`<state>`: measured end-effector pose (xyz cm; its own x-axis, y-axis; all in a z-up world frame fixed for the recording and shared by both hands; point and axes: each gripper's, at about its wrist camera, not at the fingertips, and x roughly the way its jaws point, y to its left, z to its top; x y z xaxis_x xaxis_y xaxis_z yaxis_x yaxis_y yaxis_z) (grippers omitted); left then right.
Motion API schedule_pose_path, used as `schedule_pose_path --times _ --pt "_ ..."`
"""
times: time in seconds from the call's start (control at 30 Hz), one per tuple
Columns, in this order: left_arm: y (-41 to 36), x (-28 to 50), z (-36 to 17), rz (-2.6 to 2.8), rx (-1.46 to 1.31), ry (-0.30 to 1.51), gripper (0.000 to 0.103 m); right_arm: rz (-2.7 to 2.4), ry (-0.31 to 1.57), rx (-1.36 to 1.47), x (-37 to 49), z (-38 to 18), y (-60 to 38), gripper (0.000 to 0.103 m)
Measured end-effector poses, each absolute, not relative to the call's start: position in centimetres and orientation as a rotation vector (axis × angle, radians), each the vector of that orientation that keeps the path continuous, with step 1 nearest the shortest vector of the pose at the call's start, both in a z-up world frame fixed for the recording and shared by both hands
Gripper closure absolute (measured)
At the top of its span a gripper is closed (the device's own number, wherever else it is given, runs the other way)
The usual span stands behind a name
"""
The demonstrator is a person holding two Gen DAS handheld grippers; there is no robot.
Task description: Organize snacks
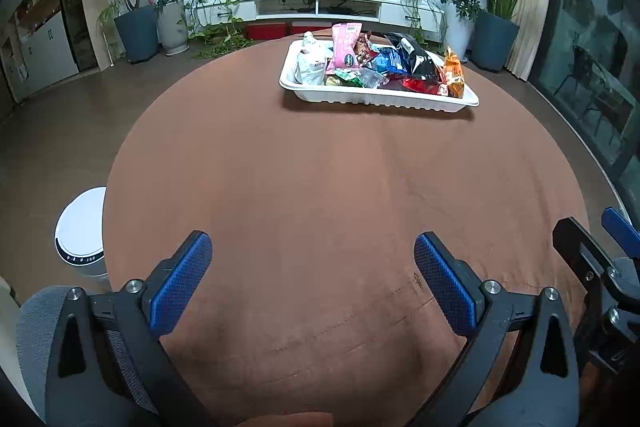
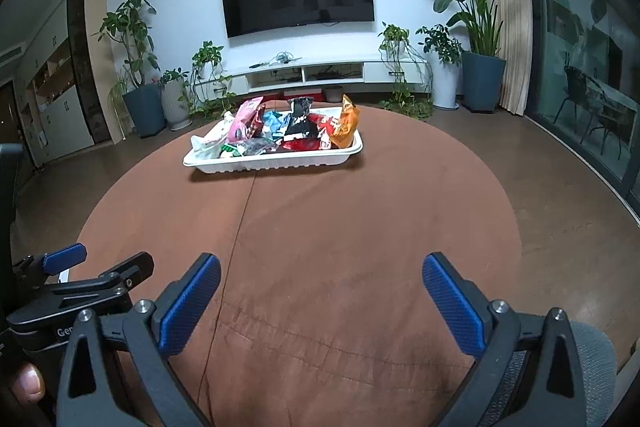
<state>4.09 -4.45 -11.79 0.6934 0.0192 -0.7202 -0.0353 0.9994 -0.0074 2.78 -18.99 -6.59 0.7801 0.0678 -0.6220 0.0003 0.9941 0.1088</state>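
A white tray (image 1: 380, 99) (image 2: 276, 163) stands at the far side of the round brown table (image 1: 320, 187) (image 2: 320, 227), piled with several snack packets: a pink bag (image 1: 344, 47) (image 2: 242, 123), a black bag (image 1: 420, 61) (image 2: 299, 123), an orange bag (image 1: 454, 73) (image 2: 346, 125) and a white bag (image 1: 312, 65). My left gripper (image 1: 312, 255) is open over the near edge, with nothing between its blue pads. My right gripper (image 2: 320, 275) is likewise open and empty, beside the left one. Both are far from the tray.
The right gripper's frame (image 1: 600, 267) shows at the left view's right edge; the left gripper's frame (image 2: 80, 283) shows at the right view's left edge. A white round bin (image 1: 82, 231) stands left of the table. Potted plants (image 2: 140, 67) and a TV cabinet (image 2: 312, 73) line the far wall.
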Motion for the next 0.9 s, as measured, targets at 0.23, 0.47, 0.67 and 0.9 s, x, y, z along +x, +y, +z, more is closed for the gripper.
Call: schedule_pose_path --times 0.23,0.47,0.67,0.9 --pt "-4.52 3.91 -11.71 0.027 -0.019 0.803 0.0 0.041 0.688 0.098 3.01 -6.68 -18.88 0.0" --pt "-4.82 4.13 -11.73 0.022 -0.008 0.798 0.0 0.043 0.692 0.097 3.13 -6.65 -18.86 0.0" --pt "-4.95 4.23 -11.75 0.022 -0.005 0.798 0.0 0.043 0.693 0.097 3.12 -6.61 -18.85 0.0" --pt "-4.91 4.18 -11.81 0.022 -0.005 0.798 0.0 0.043 0.696 0.096 3.07 -6.82 -18.78 0.0"
